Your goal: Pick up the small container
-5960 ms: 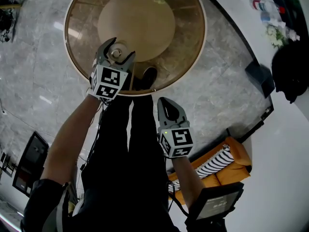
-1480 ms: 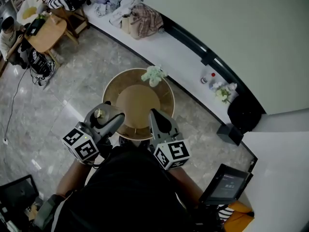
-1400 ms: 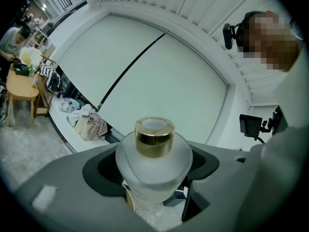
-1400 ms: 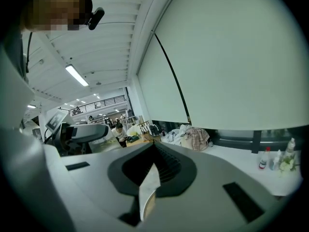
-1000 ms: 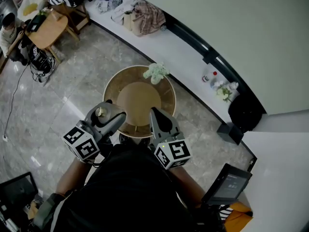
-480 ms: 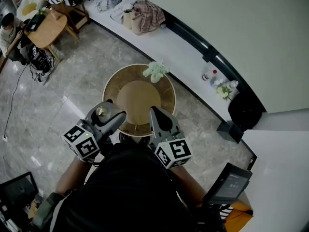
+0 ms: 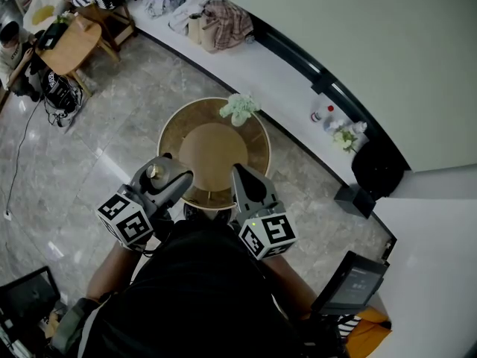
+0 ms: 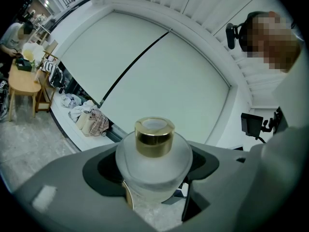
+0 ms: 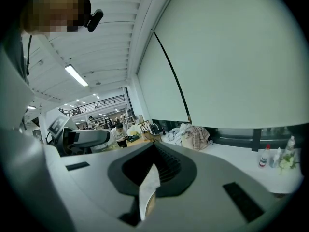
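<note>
The small container [image 8: 153,164] is a frosted glass jar with a gold cap [image 8: 154,136]. My left gripper [image 8: 153,175] is shut on it, and its grey jaws press the jar's body from both sides. In the head view the left gripper [image 7: 164,179] is held up at lower left, with the jar's gold cap [image 7: 154,172] showing between the jaws. My right gripper [image 7: 247,183] is beside it, shut with nothing in it. In the right gripper view the right gripper [image 9: 149,183] shows its jaws closed together on air.
Far below stands a round wooden table [image 7: 171,136] with white flowers [image 7: 238,108] at its far rim. A white ledge [image 7: 276,69] carries clothes [image 7: 221,15] and bottles [image 7: 322,116]. A person sits at a small table [image 7: 68,34] upper left. A monitor [image 7: 350,282] stands lower right.
Since six seconds ago both grippers and the view have risen high above the round table, the left still holding the jar. Over the last 1.5 seconds almost nothing has moved.
</note>
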The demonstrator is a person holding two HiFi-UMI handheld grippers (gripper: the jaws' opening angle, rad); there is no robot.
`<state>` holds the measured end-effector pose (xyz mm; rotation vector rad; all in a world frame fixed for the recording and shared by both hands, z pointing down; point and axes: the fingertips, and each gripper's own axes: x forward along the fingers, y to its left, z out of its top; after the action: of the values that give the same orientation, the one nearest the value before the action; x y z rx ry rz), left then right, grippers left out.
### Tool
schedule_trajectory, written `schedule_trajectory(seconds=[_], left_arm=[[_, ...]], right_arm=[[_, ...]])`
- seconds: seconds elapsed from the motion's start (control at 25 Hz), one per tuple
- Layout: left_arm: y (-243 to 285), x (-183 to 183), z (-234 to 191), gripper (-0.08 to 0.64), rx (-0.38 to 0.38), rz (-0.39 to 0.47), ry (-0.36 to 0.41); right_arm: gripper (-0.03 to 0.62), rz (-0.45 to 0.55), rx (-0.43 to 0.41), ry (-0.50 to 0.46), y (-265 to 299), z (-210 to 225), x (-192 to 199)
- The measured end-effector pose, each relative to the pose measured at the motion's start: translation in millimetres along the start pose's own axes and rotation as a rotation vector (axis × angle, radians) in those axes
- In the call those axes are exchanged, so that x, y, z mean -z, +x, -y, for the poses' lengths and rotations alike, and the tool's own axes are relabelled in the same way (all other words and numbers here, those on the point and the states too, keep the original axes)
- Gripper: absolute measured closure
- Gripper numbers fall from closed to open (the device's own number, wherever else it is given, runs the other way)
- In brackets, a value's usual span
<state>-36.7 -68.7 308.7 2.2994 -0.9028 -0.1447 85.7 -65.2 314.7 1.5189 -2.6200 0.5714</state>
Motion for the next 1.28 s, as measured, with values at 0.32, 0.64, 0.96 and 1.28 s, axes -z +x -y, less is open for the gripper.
schedule_trajectory(seconds=[0.32, 0.64, 0.96, 1.28], left_arm=[[-2.1, 2.3, 0.3, 0.218, 0.002, -0.005, 0.0], [-0.1, 4.1, 2.6, 0.218, 0.017, -0.013, 0.007], [-2.1, 5.2, 4.1, 0.218, 0.026, -0.017, 0.013], [0.3, 9.0, 5.5, 0.218, 0.022, -0.026, 0.0]], right_arm=[[0.586, 0.0, 0.011, 0.015, -3.5, 0.6, 2.0], [0.586, 0.001, 0.017, 0.025, -4.9, 2.9, 3.0], [0.586, 0.001, 0.02, 0.029, -7.1, 1.1, 4.5], [0.586, 0.002, 0.015, 0.038, -7.0, 2.6, 6.4]])
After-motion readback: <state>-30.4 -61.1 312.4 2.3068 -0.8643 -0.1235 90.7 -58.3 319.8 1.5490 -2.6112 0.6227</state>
